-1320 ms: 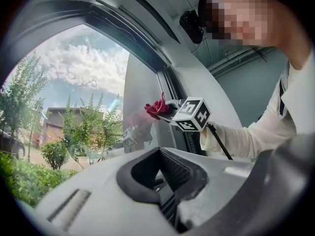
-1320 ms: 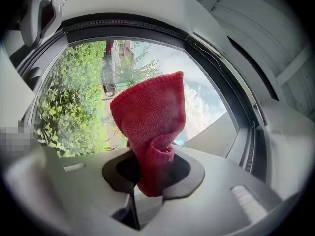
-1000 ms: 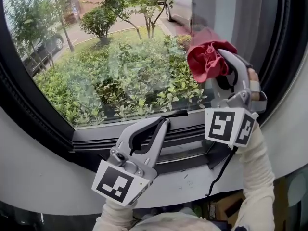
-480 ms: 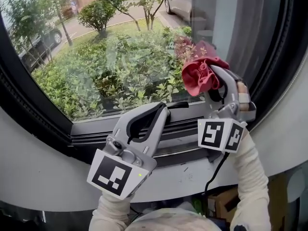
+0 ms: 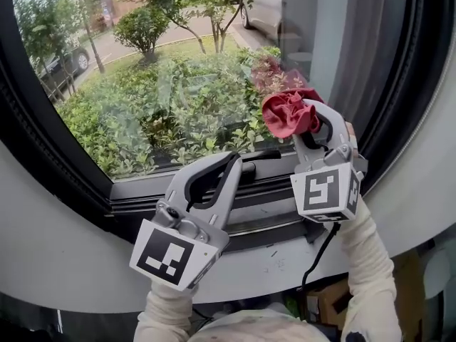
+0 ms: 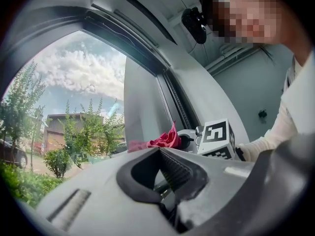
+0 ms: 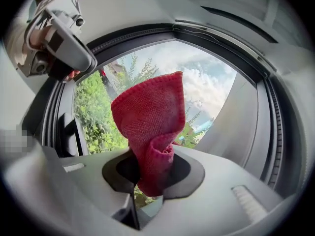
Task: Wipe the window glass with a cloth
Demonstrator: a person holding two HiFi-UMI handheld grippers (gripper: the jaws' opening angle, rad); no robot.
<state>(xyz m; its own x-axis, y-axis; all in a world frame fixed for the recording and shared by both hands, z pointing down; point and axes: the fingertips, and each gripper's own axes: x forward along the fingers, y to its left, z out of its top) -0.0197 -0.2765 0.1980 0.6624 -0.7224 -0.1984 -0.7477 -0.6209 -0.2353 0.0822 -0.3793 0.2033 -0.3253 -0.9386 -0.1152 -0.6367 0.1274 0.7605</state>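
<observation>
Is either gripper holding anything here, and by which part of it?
The right gripper holds the red cloth, jaws shut on a bunched fold at one end; the rest stands free above. The left gripper holds nothing, jaws together.

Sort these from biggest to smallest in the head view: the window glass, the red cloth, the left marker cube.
1. window glass
2. left marker cube, which looks big partly because it is nearest the camera
3. red cloth
</observation>
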